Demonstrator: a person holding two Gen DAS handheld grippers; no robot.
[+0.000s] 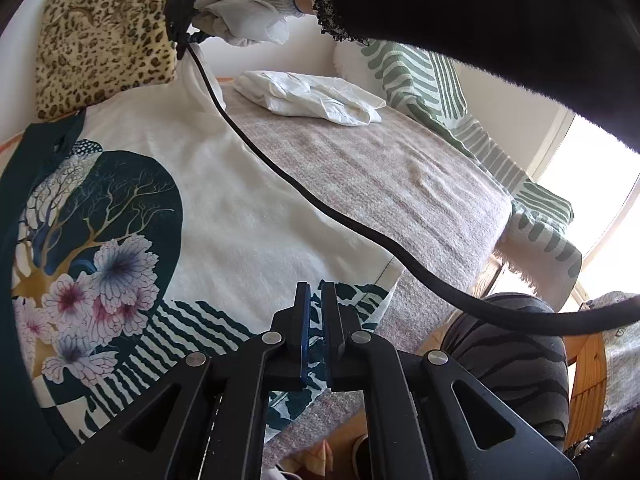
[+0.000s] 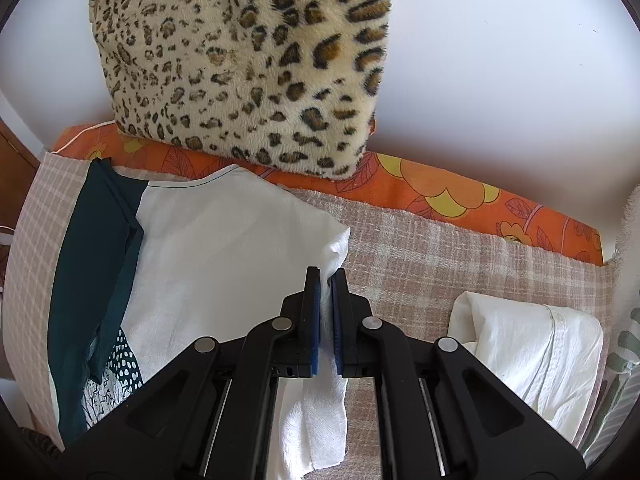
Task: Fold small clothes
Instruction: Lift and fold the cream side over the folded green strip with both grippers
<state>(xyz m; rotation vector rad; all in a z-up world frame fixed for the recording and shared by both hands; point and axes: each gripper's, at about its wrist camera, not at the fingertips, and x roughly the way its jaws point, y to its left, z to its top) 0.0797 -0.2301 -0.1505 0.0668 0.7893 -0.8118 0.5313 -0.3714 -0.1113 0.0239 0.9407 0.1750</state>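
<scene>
At the far left of the left wrist view lies the printed top (image 1: 224, 216), white with a dark teal neckline and a tree-and-flowers print, spread flat over the pinkish checked blanket (image 1: 384, 176) that covers the bed. The left gripper (image 1: 316, 312) is nearly closed, its jaws pinching the striped lower hem of this top at the blanket's near edge. Behind the top, a leopard-print cushion (image 1: 104, 36) leans against the white wall. Further right, the gloved right hand (image 1: 240, 12) holds the right gripper (image 2: 326, 292), which, in its own view, is closed on a white corner of the top, apparently its sleeve, with the fabric running between the jaws and hanging beneath them. A black cable (image 1: 320, 204) trails from that gripper across the top and blanket. Right of it, a folded white garment (image 1: 316, 98) rests on the blanket, well apart from the top. At the far right, a green-and-white striped cloth (image 1: 452, 108) drapes along the bed's edge.
</scene>
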